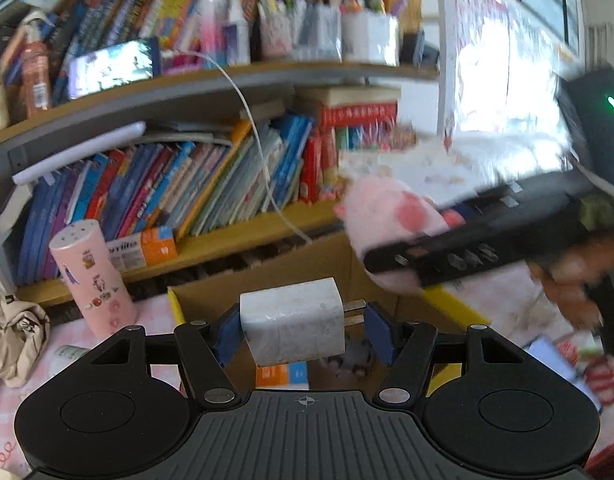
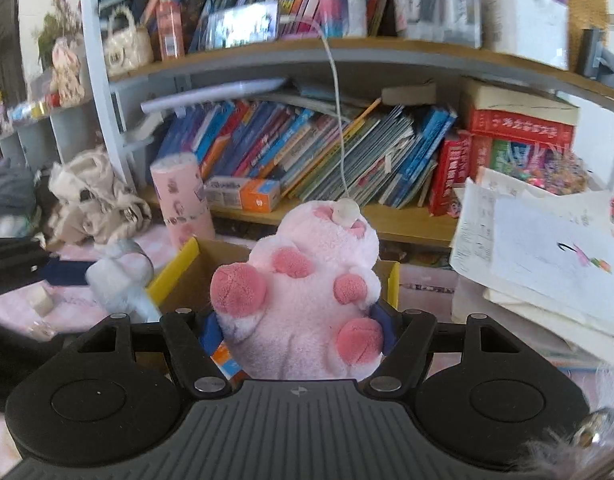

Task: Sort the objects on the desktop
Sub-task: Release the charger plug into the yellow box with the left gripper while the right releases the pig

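My left gripper (image 1: 303, 330) is shut on a white charger plug (image 1: 293, 326), prongs pointing right, held above an open cardboard box (image 1: 267, 276) with yellow flaps. My right gripper (image 2: 299, 332) is shut on a pink plush toy (image 2: 303, 300) with darker pink paws, held over the same box (image 2: 211, 260). In the left wrist view the plush (image 1: 387, 216) and the right gripper's black body (image 1: 487, 236) appear at the right, blurred. A white cable (image 1: 255, 128) hangs from the upper shelf.
A bookshelf full of books (image 1: 187, 184) stands behind the desk. A pink cylinder with stickers (image 1: 93, 276) stands left of the box. A crumpled beige cloth bag (image 2: 95, 200) lies at the left. Stacked papers (image 2: 547, 256) sit at the right.
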`<action>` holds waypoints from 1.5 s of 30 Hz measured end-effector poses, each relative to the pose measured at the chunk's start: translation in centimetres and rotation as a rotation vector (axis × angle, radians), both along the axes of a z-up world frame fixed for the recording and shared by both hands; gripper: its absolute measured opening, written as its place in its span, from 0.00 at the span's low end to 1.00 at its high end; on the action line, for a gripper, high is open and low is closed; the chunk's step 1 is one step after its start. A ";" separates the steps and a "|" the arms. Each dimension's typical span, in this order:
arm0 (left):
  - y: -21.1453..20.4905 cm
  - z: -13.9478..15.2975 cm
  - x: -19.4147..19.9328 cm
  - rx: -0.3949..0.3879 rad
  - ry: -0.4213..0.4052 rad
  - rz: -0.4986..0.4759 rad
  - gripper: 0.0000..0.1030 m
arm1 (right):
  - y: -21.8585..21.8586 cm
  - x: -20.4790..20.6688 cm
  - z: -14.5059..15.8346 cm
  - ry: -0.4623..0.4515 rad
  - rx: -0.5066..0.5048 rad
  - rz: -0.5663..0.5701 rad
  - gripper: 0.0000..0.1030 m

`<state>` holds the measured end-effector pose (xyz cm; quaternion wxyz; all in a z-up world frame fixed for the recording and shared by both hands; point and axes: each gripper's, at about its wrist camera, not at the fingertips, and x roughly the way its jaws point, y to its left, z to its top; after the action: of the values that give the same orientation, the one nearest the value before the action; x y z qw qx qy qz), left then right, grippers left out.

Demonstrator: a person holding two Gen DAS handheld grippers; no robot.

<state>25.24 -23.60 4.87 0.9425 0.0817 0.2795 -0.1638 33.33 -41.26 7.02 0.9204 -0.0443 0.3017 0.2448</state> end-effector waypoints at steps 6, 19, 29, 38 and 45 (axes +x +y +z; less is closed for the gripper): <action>-1.0 -2.4 1.5 0.036 0.063 -0.018 0.62 | 1.8 4.0 -2.7 0.081 -0.048 0.063 0.66; -2.4 -6.3 4.4 0.078 0.203 -0.048 0.62 | 5.1 10.3 -7.3 0.361 -0.050 0.175 0.66; -1.6 -7.0 5.5 0.022 0.266 -0.017 0.62 | 5.9 12.3 -8.7 0.473 0.006 0.149 0.69; -1.6 -6.5 5.3 0.027 0.239 -0.020 0.70 | 6.1 12.8 -9.0 0.491 0.024 0.127 0.71; -1.1 -5.0 3.9 0.036 0.177 0.004 0.74 | 5.5 12.1 -8.5 0.457 0.001 0.085 0.79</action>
<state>29.14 -24.68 -0.18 0.9129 0.0831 0.3647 -0.1633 45.45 -35.81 -1.46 0.8170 0.0002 0.4999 0.2874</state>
